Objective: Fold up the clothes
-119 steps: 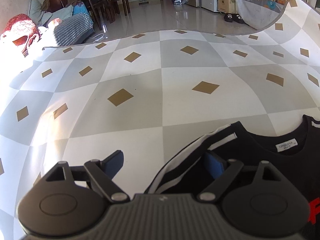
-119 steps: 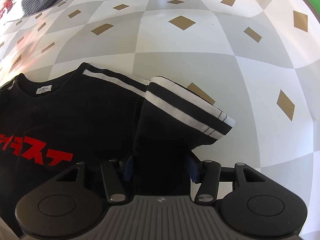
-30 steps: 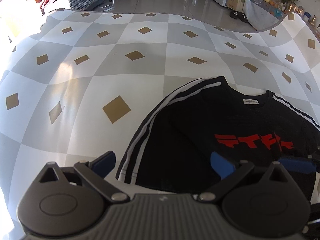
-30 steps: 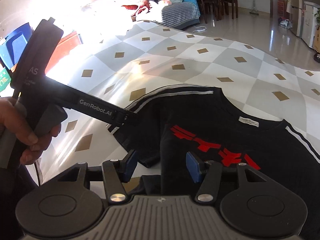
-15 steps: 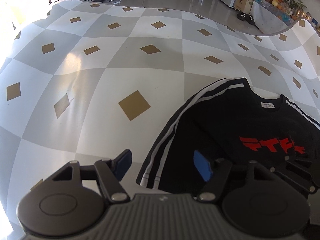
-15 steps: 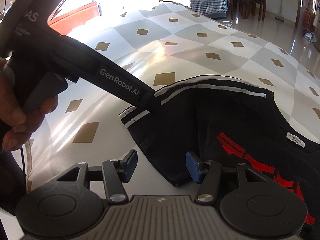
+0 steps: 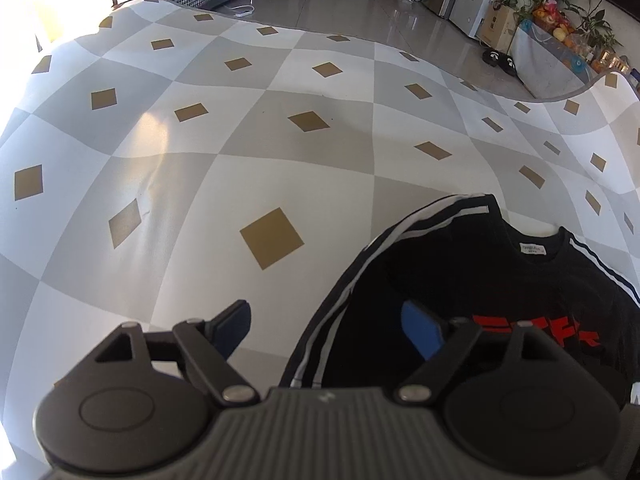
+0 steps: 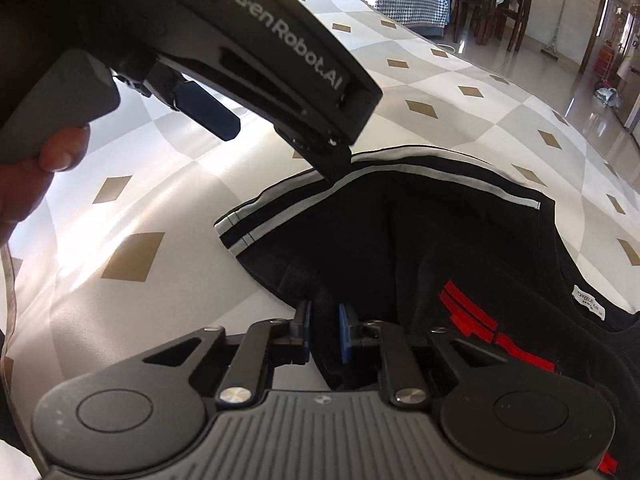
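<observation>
Right jaws closing, pinching black shirt (image 8: 420,248) hem; left jaws opening, straddling striped sleeve (image 7: 340,312)

My right gripper (image 8: 323,334) was matt black plastic, ribbed grey on the housing, bright metal pivot pins, blue rubbery-looking pads (image 8: 344,334); the T-shirt (image 8: 420,248) was soft matt black knit cloth with flat red print; the tablecloth (image 7: 280,140) looked smooth, faint sheen; the floor (image 7: 360,4) behind was glossy tile.
</observation>
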### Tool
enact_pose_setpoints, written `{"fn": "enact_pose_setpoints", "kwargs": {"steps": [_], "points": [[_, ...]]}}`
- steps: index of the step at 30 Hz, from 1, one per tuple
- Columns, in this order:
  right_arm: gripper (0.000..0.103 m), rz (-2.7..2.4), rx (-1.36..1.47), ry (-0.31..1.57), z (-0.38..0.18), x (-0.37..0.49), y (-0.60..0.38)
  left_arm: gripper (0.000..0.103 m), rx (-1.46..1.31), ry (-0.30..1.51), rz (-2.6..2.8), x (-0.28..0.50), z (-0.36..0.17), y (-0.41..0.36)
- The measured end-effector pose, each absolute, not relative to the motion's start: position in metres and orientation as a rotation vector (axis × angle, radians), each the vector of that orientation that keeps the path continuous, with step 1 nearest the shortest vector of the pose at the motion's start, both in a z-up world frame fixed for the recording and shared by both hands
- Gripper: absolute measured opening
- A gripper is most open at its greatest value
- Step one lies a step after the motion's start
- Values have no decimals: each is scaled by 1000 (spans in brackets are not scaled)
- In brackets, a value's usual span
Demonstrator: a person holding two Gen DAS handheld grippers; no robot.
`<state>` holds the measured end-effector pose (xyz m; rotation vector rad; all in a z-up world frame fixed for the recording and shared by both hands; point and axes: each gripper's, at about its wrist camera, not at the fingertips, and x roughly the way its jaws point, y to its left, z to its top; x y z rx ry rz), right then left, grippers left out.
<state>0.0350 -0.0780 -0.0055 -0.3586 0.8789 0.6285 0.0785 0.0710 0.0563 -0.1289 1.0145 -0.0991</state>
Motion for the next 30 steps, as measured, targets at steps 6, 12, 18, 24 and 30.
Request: {"fn": "enact_pose_setpoints", "kwargs": {"steps": [6, 12, 18, 24, 30], "points": [[9, 624, -182, 890, 16, 50, -88, 84, -128, 926, -35, 85, 78, 86], [9, 647, 171, 870, 48, 70, -114, 93, -239, 840, 36, 84, 104, 115], [9, 714, 537, 809, 72, 85, -134, 96, -276, 790, 108, 81, 116, 134], [10, 767, 671, 721, 101, 87, -140, 96, -293, 782, 126, 80, 117, 139], [27, 752, 549, 894, 75, 89, -121, 103, -254, 774, 172, 82, 117, 135]]}}
